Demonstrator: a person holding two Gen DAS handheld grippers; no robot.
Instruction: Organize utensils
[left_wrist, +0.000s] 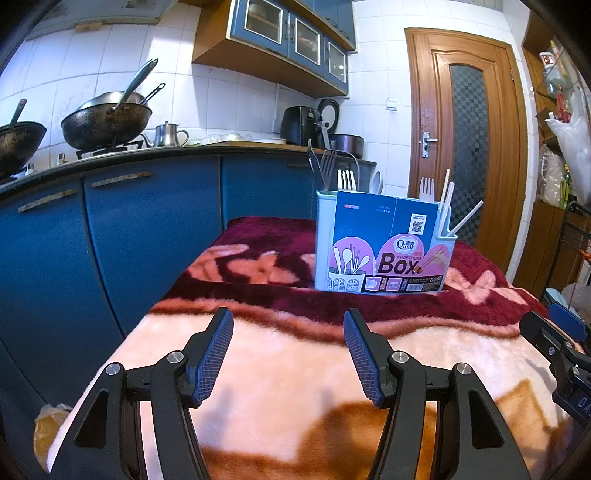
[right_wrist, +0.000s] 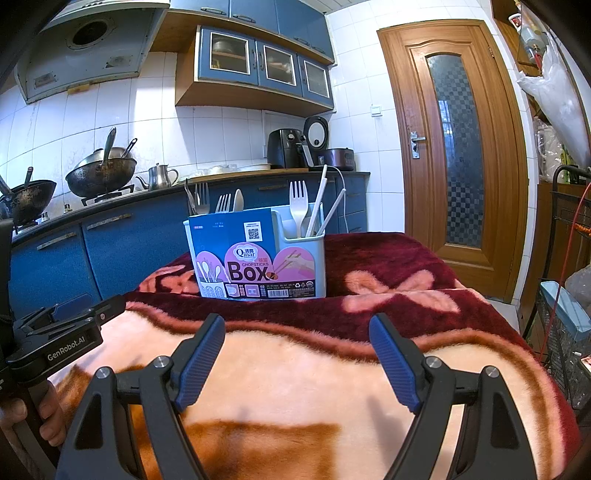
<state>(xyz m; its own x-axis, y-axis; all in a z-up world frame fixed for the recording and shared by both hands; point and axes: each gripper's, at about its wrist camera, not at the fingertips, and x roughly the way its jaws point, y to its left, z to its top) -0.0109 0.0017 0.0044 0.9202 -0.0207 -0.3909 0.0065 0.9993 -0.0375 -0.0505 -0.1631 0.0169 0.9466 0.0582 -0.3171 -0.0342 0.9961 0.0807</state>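
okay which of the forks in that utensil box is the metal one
The dark grey fork at the box's far left end, beside a metal knife. The other forks, like the one in the right compartment, are white plastic.

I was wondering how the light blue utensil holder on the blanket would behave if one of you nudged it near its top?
The utensil holder looks like thin plastic, so probably light. It stands tall on a soft plush blanket, with forks and chopsticks sticking up above the rim, so a high push may well tip it rather than slide it. Its cardboard label sleeve would likely flex.

Black fingers, blue ribbed pads, silver screws.
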